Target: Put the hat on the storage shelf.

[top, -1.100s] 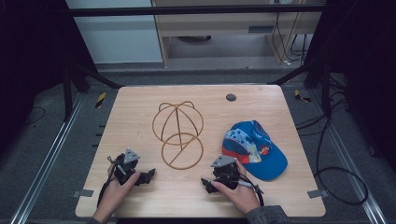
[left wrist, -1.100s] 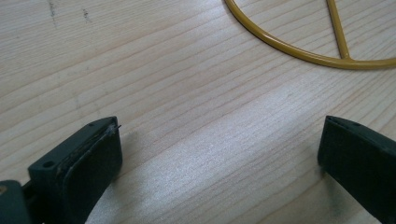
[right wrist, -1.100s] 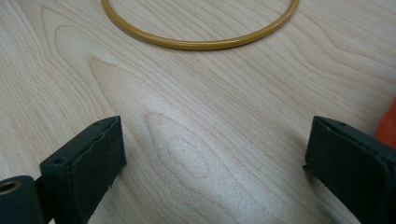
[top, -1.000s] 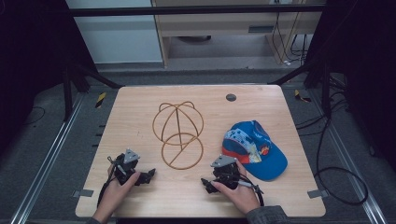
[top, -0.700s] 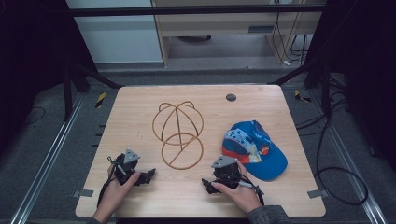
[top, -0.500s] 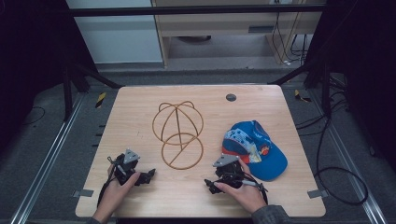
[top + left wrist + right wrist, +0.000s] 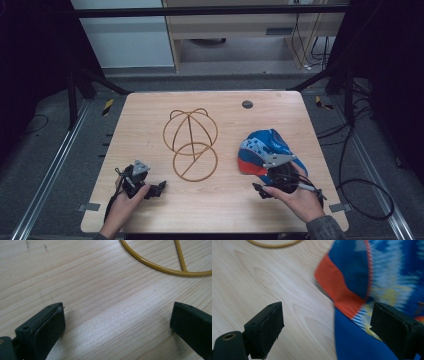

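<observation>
A blue cap [image 7: 267, 146] with a red panel and a patterned front lies at the right of the table. My right gripper [image 7: 270, 176] sits at its near edge, open. In the right gripper view the cap [image 7: 372, 277] is blurred and its blue brim reaches under the right-hand jaw, while the gripper [image 7: 327, 325] holds nothing. A yellow wire cap stand [image 7: 190, 142] stands at the table's middle. My left gripper [image 7: 152, 185] rests open at the front left, with bare wood between its jaws [image 7: 117, 325] and the stand's ring [image 7: 160, 266] just ahead.
The wooden table [image 7: 150, 120] has a small dark round hole [image 7: 247, 104] near its far edge. Metal rails and cables run along the floor on both sides. Tape marks sit at the front corners.
My right gripper has moved to the right and a little forward, up to the cap's near edge. The left gripper has stayed put.
</observation>
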`<state>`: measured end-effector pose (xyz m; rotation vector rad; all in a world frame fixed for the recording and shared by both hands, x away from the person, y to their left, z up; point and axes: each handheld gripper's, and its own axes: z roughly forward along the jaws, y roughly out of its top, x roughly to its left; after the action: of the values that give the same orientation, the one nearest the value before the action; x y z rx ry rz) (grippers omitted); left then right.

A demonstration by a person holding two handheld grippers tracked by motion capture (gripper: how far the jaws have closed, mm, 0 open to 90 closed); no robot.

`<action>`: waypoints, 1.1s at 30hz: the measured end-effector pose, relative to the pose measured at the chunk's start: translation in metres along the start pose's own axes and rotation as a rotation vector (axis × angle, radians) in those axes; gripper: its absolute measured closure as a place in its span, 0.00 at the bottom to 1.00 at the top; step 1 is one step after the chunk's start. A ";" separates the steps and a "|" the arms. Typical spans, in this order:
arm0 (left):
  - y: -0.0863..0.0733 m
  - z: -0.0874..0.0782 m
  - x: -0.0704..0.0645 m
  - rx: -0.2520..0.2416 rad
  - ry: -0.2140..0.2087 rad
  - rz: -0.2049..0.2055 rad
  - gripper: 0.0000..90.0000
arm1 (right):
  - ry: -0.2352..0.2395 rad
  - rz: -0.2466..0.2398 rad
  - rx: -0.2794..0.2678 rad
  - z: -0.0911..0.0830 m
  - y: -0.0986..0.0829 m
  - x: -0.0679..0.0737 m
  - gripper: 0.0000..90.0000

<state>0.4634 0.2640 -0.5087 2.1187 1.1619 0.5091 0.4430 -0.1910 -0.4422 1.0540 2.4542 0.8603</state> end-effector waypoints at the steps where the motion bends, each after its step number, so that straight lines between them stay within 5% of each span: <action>1: 0.000 0.000 0.000 0.000 0.000 0.000 0.00 | -0.007 0.006 0.006 -0.001 -0.002 -0.003 0.15; 7: 0.000 0.000 0.000 -0.005 0.001 -0.006 0.00 | -0.055 0.027 0.048 -0.012 -0.005 -0.029 0.17; 15: 0.000 0.000 0.000 -0.004 0.001 -0.005 0.00 | -0.086 0.024 0.134 -0.023 0.016 -0.055 0.18; 33: 0.000 0.000 0.000 -0.003 0.001 -0.002 0.00 | -0.041 0.014 0.221 -0.013 0.055 -0.080 0.25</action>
<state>0.4631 0.2638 -0.5089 2.1149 1.1631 0.5104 0.5190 -0.2254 -0.3920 1.1510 2.5536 0.5749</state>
